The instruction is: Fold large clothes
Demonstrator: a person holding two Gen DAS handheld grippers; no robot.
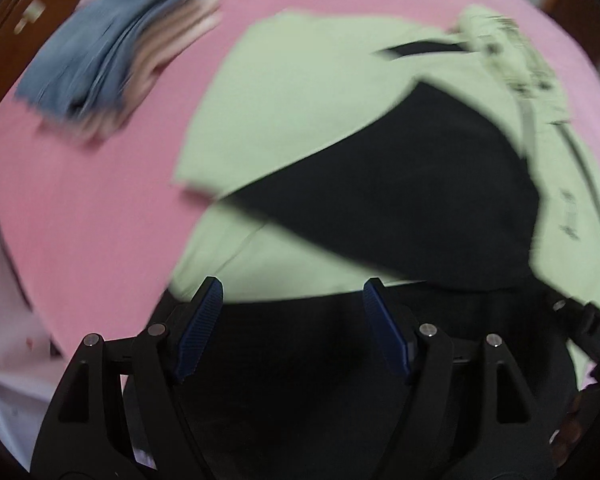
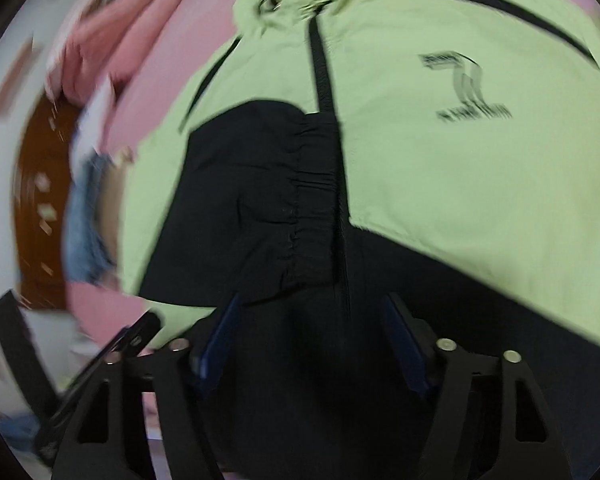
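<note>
- Left claw (image 1: 292, 292): seen from its own wrist view, the two blue-padded fingers (image 1: 202, 320) stand apart with nothing between the pads; they point steeply down over the black lower hem of the garment.
- Right claw (image 2: 312, 308): in the right wrist view, its blue pads (image 2: 404, 344) also stand apart and clasp nothing; they hang above the black band at the near edge of the garment, on either side of the zip line.
- Jacket (image 2: 440, 168): a pale green garment with black panels, lying spread on the pink sheet (image 1: 80, 208) and filling most of both views. A black sleeve with a gathered elastic cuff (image 2: 312, 184) is folded across the front, its cuff lying just beside the black zip (image 2: 320, 72) that runs up the middle.
- Chest print (image 2: 464, 84): dark lettering and stripes on the green panel to the right of the zip; the blur makes it unreadable.
- Folded pile (image 1: 116, 56): blue denim and striped cloth stacked on the pink sheet, well apart from the jacket, to its upper left in the left wrist view.
- Brown wooden furniture (image 2: 40, 184): visible past the edge of the sheet, at the left of the right wrist view.
- Both views are smeared by motion blur, so fine detail is lost.
</note>
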